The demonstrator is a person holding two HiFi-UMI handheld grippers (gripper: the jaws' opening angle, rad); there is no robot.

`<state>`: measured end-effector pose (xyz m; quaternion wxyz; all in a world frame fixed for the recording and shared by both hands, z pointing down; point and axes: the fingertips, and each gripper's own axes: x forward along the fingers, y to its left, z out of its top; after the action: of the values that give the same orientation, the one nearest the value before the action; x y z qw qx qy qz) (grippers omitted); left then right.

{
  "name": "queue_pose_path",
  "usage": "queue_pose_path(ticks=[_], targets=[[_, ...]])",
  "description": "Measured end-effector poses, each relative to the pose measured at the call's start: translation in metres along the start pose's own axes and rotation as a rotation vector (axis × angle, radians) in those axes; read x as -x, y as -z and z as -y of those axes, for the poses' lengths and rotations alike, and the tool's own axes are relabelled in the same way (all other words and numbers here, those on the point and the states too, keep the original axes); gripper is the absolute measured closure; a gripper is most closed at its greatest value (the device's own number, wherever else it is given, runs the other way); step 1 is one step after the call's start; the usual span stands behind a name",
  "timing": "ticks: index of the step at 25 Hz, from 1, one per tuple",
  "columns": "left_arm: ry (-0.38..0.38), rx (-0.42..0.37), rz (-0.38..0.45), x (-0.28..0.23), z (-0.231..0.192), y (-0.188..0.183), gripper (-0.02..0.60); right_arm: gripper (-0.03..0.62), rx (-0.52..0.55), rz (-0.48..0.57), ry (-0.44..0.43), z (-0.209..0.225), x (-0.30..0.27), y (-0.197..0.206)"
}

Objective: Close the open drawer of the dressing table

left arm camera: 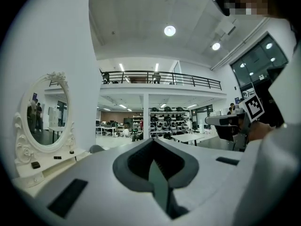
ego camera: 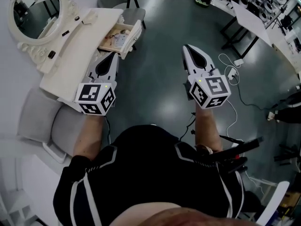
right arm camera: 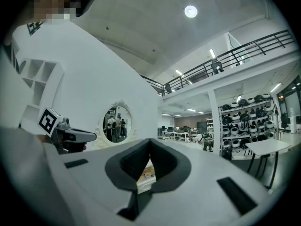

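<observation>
Head view shows the white dressing table (ego camera: 75,51) in the upper left of the frame, its oval mirror (ego camera: 35,8) at the far corner and a few small dark items on the worktop. The drawer (ego camera: 121,36) stands pulled out from the table's right side, with small things lying inside it, and a grey chair (ego camera: 129,13) is just beyond it at the top of the frame. The left hand-held gripper (ego camera: 114,56) hovers with its tip just below the drawer front, not touching it; its jaws are clenched together on nothing, as the left gripper view confirms. The right hand-held gripper (ego camera: 187,48) is held well apart to the right over the dark floor (ego camera: 160,93), jaws likewise pressed together and empty. Right gripper view catches a slice of the drawer (right arm camera: 146,175) through the opening behind its jaws.
</observation>
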<state>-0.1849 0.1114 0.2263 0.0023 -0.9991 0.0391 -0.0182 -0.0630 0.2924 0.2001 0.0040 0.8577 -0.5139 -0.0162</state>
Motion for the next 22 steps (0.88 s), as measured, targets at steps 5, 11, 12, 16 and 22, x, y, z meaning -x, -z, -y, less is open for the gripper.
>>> queue_pose_path(ticks=[5, 11, 12, 16, 22], targets=[[-0.028, -0.007, -0.017, -0.028, 0.008, 0.005, 0.578, 0.589, -0.004, -0.001, -0.026, 0.03, -0.006, 0.005], [-0.057, 0.005, -0.019, -0.051, 0.005, 0.012, 0.578, 0.589, -0.034, 0.039, -0.016, 0.058, -0.021, 0.012], [-0.061, 0.011, -0.017, -0.054, 0.001, 0.013, 0.578, 0.589, -0.04, 0.041, -0.016, 0.061, -0.026, 0.014], [-0.066, 0.015, -0.026, -0.073, -0.018, 0.02, 0.578, 0.589, -0.026, 0.011, -0.038, 0.062, -0.055, 0.022], [-0.062, 0.022, -0.013, -0.105, -0.061, 0.025, 0.578, 0.589, -0.018, -0.012, -0.039, 0.063, -0.11, 0.026]])
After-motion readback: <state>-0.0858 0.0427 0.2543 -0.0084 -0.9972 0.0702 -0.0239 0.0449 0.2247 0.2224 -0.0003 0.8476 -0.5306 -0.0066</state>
